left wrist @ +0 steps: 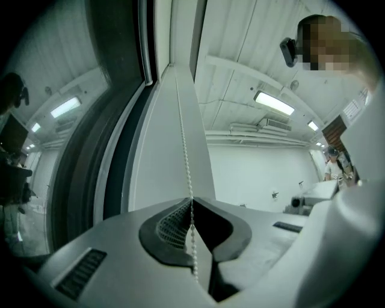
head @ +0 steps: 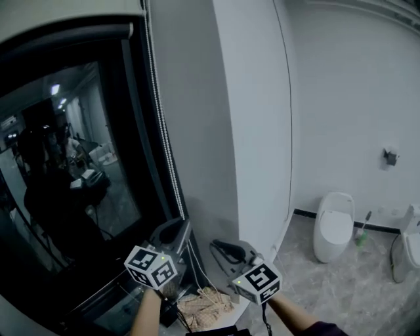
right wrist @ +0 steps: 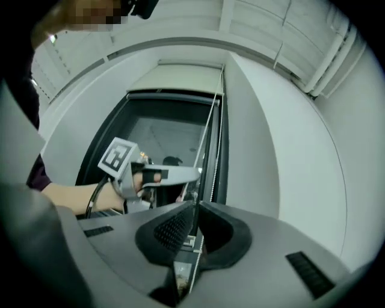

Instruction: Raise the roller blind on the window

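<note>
Fingers of left gripper shut tight on bead chain; right gripper fingers likewise pinch bead chain.

Down at the bottom edge, left gripper and right gripper sit side by side, both pointing toward the bead chain running down the dark window's right frame, roller blind high above, white toilet off right.

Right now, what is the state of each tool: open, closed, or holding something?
Left tool: closed on the bead chain.
Right tool: closed on the bead chain too.
</note>
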